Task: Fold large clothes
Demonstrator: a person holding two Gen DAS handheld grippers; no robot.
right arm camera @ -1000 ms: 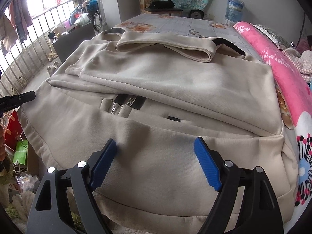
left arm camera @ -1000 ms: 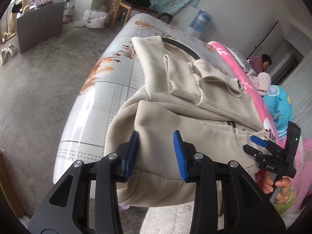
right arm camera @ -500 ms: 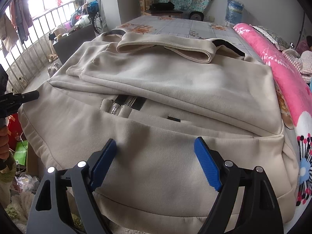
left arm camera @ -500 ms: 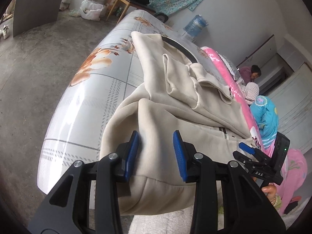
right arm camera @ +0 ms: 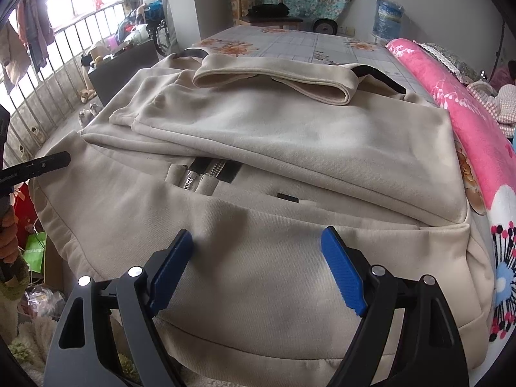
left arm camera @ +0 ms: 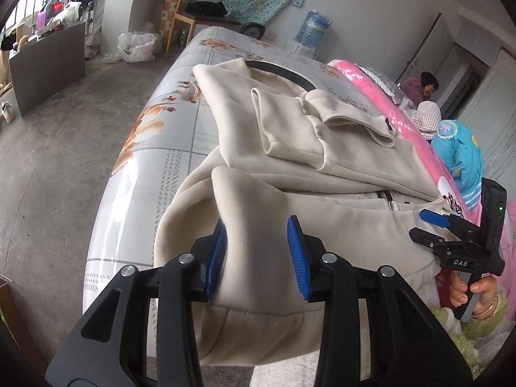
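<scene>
A cream zip-up hoodie [left arm camera: 322,148] lies on the floral bed [left arm camera: 154,161], sleeves folded over its front, its hem hanging over the near edge. My left gripper [left arm camera: 258,254] is shut on a thick raised fold of the hem at the hoodie's left corner. In the right wrist view the hoodie [right arm camera: 290,135] fills the frame. My right gripper [right arm camera: 258,258] stands wide open over the lower front, pads apart from the cloth. The right gripper [left arm camera: 425,225] also shows beside the hem's right end, held by a hand. One finger of the left gripper [right arm camera: 42,164] pokes in at the left.
A pink blanket [left arm camera: 403,122] runs along the bed's right side. A person [left arm camera: 425,84] sits at the back right near a blue garment [left arm camera: 461,148]. A chair [left arm camera: 193,13], a white bag [left arm camera: 135,45] and a water bottle [left arm camera: 312,29] stand past the bed. Bare concrete floor [left arm camera: 48,167] lies to the left.
The left gripper has rolled and shifted a little with the hem fold still between its pads. The right gripper and the hoodie under it have stayed put.
</scene>
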